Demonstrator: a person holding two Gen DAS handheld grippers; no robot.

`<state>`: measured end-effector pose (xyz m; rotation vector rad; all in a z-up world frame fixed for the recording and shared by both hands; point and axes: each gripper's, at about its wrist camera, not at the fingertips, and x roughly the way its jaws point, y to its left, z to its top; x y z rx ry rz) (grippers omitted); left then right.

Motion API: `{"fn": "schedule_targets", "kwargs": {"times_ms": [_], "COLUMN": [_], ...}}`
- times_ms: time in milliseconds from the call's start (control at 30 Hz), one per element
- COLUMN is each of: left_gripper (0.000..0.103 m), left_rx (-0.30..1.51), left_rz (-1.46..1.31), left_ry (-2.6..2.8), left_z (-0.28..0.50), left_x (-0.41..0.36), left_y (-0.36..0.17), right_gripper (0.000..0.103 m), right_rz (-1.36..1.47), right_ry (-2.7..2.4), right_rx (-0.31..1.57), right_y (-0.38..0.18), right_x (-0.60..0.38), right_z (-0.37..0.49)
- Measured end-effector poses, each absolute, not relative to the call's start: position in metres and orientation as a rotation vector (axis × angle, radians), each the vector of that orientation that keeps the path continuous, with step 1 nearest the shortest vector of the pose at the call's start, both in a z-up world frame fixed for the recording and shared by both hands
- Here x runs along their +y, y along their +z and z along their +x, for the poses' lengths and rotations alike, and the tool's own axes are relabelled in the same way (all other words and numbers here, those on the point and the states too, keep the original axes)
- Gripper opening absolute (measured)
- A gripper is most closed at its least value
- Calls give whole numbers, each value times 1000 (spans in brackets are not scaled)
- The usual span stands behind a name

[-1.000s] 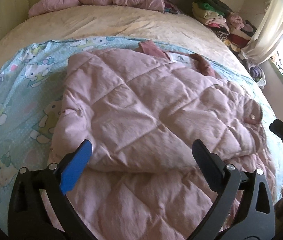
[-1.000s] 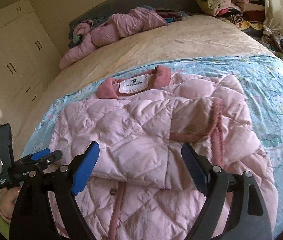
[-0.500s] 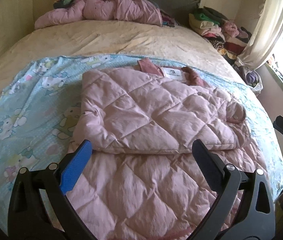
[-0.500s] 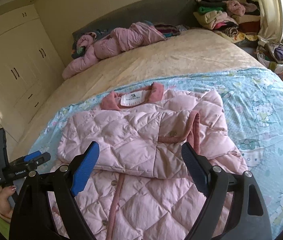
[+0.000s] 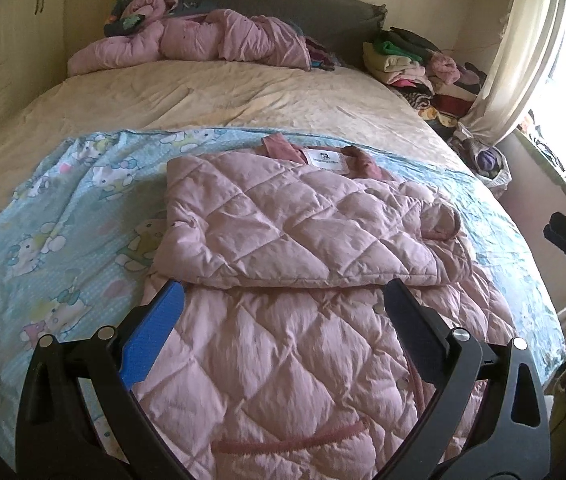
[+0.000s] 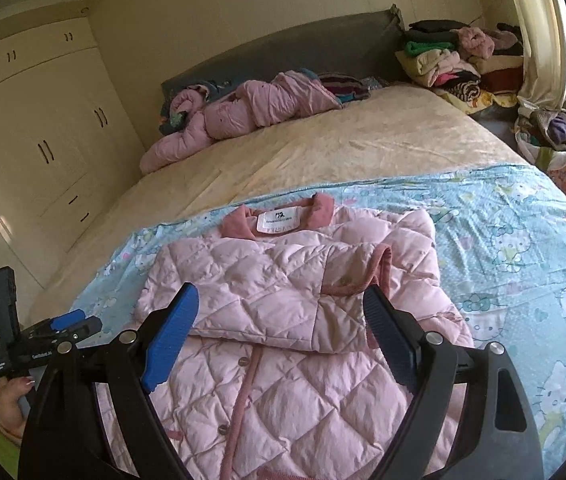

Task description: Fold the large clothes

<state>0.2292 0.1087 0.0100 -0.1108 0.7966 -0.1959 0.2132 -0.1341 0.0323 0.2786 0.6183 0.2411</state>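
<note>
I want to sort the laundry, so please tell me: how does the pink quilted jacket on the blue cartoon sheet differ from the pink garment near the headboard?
The quilted jacket lies spread flat, with its sleeves folded across the front; the pink garment lies bunched in a crumpled heap. The jacket rests on the blue cartoon sheet, the garment on the beige bedcover. The jacket shows a darker collar and white label; the garment shows neither. Both are pink and padded.
</note>
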Motion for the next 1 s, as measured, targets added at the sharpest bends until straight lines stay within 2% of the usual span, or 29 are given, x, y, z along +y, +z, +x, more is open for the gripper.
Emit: {"fn": "schedule_targets", "kwargs": {"times_ms": [500,1000], "left_gripper": [94,94], "left_rx": [758,753], "left_rz": [-105,-88], "left_ry": [-173,-161], "left_z": [187,143], "left_x": [121,123], "left_y": [20,13], "right_gripper": [83,83], "right_rz": [231,215], "right_ry": [247,258], "right_rx": [587,595], "right_y": [47,35], "right_x": [-146,-151], "right_z": [167,127]}}
